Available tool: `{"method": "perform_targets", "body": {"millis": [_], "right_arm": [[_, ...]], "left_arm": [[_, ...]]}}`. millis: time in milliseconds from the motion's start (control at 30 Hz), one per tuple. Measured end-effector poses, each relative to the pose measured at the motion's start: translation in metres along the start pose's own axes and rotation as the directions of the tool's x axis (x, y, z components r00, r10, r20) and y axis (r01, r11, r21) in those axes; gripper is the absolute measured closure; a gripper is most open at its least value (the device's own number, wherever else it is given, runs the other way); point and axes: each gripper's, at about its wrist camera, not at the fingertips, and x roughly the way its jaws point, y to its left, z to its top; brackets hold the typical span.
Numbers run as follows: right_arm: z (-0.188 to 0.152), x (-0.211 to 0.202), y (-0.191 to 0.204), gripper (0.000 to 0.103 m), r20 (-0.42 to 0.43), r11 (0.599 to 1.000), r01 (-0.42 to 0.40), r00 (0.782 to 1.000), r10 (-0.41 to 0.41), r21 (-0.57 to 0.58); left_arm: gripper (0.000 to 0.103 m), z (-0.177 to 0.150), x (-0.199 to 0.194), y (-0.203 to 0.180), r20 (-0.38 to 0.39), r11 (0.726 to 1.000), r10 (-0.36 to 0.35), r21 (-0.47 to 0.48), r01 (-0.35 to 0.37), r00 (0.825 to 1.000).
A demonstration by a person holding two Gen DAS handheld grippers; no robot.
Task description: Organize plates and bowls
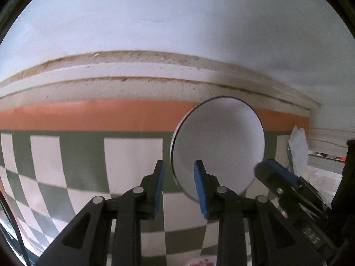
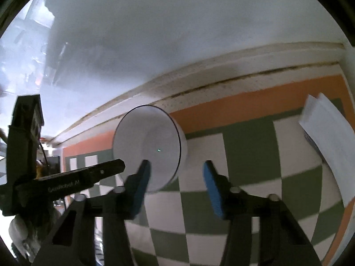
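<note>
Between spread left gripper [image 1: 179, 190] fingers: round white bowl [image 1: 218, 146]; right gripper [image 2: 175, 186] wide.

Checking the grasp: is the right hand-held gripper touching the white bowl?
Cannot tell. In the right wrist view the right hand-held gripper overlaps the white bowl at its lower rim, but blur hides any contact or gap.

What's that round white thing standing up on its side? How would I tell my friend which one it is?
Find the green-and-white checkered cloth with the orange border, running along the wall. Near its far edge a white bowl is tipped on its side, its open mouth facing the two tools. It is the only round thing there, with a thin dark rim; the white papers nearby are flat and rectangular.
</note>
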Motion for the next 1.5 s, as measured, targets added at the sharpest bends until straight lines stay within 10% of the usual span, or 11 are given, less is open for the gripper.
{"method": "perform_targets", "body": {"millis": [167,667,1500], "right_arm": [[0.011,0.029,-0.003,0.091,-0.051,0.999,0.031,0.998,-0.030,0.018],[-0.016,0.007,-0.002,0.092,-0.015,0.999,0.043,0.999,-0.043,0.006],[-0.207,-0.146,-0.019,0.091,0.132,0.995,0.059,0.989,-0.069,0.077]], "left_arm": [[0.085,0.006,0.004,-0.006,0.026,0.997,0.040,0.058,-0.042,0.999],[0.085,-0.021,-0.016,-0.004,0.065,0.992,0.015,0.122,-0.023,0.998],[0.085,-0.198,-0.087,-0.064,0.093,0.928,-0.055,0.371,0.016,0.994]]}}
